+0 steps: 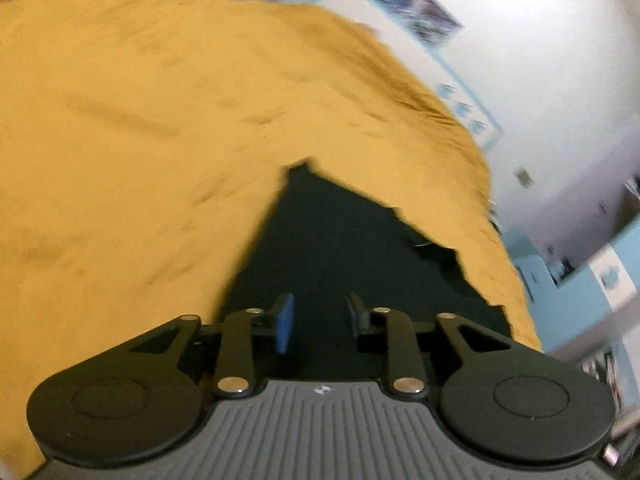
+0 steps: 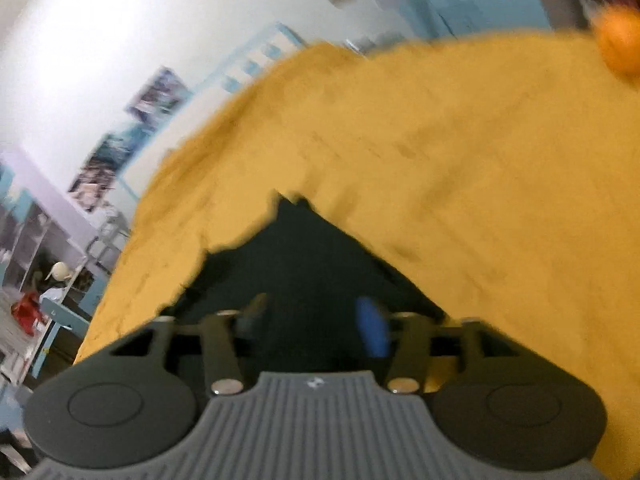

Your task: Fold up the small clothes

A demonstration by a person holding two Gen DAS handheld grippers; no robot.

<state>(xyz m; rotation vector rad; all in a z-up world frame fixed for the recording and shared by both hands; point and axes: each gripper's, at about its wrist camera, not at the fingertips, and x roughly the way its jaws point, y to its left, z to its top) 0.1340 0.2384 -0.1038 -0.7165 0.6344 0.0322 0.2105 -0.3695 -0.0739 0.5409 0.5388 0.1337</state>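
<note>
Both views are motion-blurred. In my left wrist view the left hand-held gripper [image 1: 320,320] has its fingers spread with a clear gap between them; one finger carries a blue pad [image 1: 285,322], the other looks dark. Nothing visible pinched between them. Directly under and ahead of the fingers is a dark garment [image 1: 340,248], black or very dark green, lying in a rough triangle with its point away from the camera. It lies on a mustard-yellow cloth [image 1: 140,140] that covers the surface and fills most of the view; I can't tell whether that surface is a table or a bed. Whether the fingertips touch the garment, I can't tell.

In my right wrist view the right hand-held gripper [image 2: 316,324] is also spread, wide gap, blue pad [image 2: 372,326] on one finger, dark finger on the other side, blurred. Same dark garment [image 2: 304,256] below and in front of it, again a triangle shape with a jagged far edge, on the yellow cloth [image 2: 460,160]. Contact unclear here too.

Background: white wall [image 1: 540,40] with pictures [image 1: 428,12] hung on it, light blue furniture at the edges. An orange round object [image 2: 620,44] sits at the far corner of the cloth in the right view, too blurred to identify. Shelving and clutter [image 2: 36,280] show at the left edge of the right view.
</note>
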